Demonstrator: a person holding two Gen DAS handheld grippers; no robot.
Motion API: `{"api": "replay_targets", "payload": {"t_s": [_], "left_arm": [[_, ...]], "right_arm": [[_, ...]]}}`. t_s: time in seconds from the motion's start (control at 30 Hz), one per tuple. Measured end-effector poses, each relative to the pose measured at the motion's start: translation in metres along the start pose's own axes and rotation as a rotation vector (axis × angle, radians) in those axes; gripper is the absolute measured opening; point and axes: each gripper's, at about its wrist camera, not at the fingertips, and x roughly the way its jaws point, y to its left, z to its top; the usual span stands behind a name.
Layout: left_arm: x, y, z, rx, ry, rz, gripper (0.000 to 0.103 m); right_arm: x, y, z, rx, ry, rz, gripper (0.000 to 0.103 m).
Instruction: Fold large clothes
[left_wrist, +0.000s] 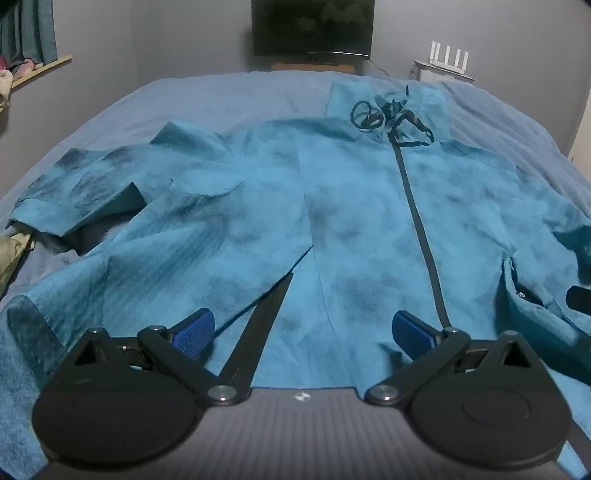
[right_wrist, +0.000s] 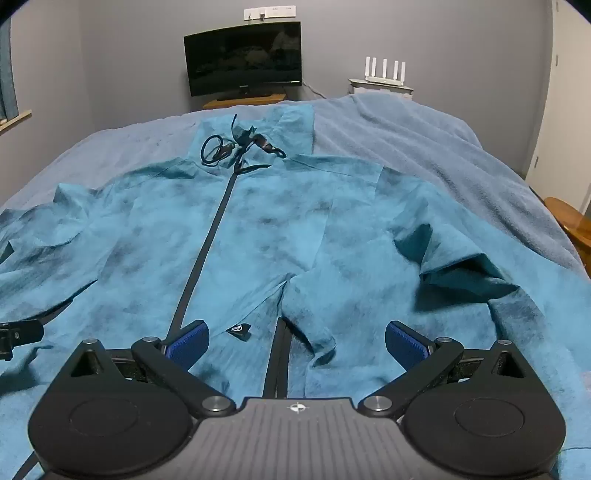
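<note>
— Where's the jacket (left_wrist: 354, 206) right now?

— Spread front-up across the blue bed (left_wrist: 229, 96), collar at the far end, hem near me. The dark zip (left_wrist: 417, 221) runs down the middle, and a cord (left_wrist: 373, 118) lies tangled on the collar. The left sleeve (left_wrist: 85, 192) is bunched and folded over itself; the right sleeve (right_wrist: 461, 266) is rumpled too.

— And your grippers?

— My left gripper (left_wrist: 301, 330) and right gripper (right_wrist: 295, 341) both hover over the near hem with jaws spread wide, nothing between the pads.

— How do you expect it to handle?

— It looks thin, light and limp, so I'd guess it drapes and sags wherever I lift it and won't hold a crease by itself. It may also slide on the bedcover.

— So where would you take hold?

— Edges and seams, I think: the hem corners or the sleeve cuffs, pinching a single layer cleanly and staying off the zip and the loose cord.
</note>
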Motion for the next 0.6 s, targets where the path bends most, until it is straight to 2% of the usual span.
{"api": "replay_targets", "payload": {"t_s": [0.17, 0.6], "left_arm": [[0.001, -0.002, 0.001, 0.012, -0.023, 0.023, 0.103], [-0.009, 0.0, 0.001, 0.023, -0.028, 0.01, 0.103]], "right_arm": [[-0.001, -0.001, 0.0, 0.0, -0.003, -0.008, 0.103], [0.001, -0.002, -0.006, 0.004, 0.018, 0.014, 0.103]]}}
